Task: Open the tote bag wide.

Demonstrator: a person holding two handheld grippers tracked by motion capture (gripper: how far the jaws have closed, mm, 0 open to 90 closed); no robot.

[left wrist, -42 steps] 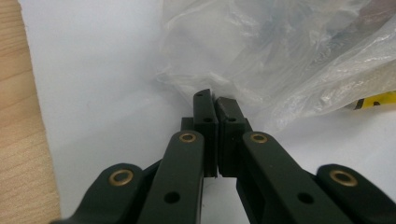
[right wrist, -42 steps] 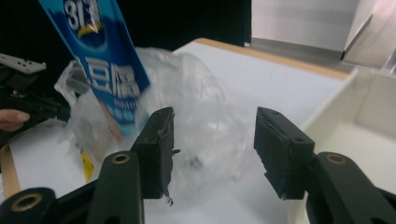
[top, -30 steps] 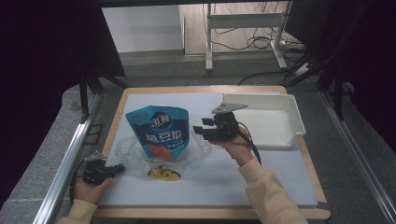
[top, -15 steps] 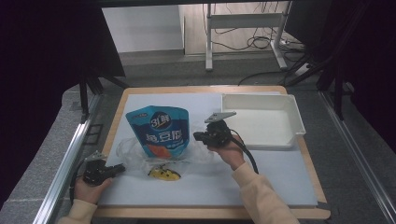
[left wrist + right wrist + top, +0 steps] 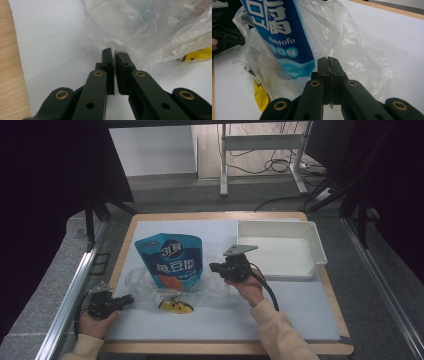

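Observation:
A blue snack pouch [image 5: 172,260] stands inside a crumpled clear plastic bag [image 5: 142,282] on the white mat. A small yellow packet [image 5: 175,306] lies at the bag's front edge. My right gripper [image 5: 216,267] is at the bag's right side. Its jaws are shut, and their tips [image 5: 328,60] rest against the clear film just below the blue pouch [image 5: 279,32]. My left gripper [image 5: 126,299] lies low on the mat to the bag's left. Its jaws are closed to a thin slit, with the tips [image 5: 115,53] just short of the clear bag [image 5: 155,30]. Nothing shows between the jaws.
A white tray [image 5: 320,251] stands at the right rear of the mat, just behind my right hand. The wooden table edge [image 5: 10,75] runs close beside my left gripper. Bare mat lies in front of the bag and to the right.
My right gripper has moved left and down from the tray's corner to the right side of the bag. The left gripper, pouch and bag have stayed put.

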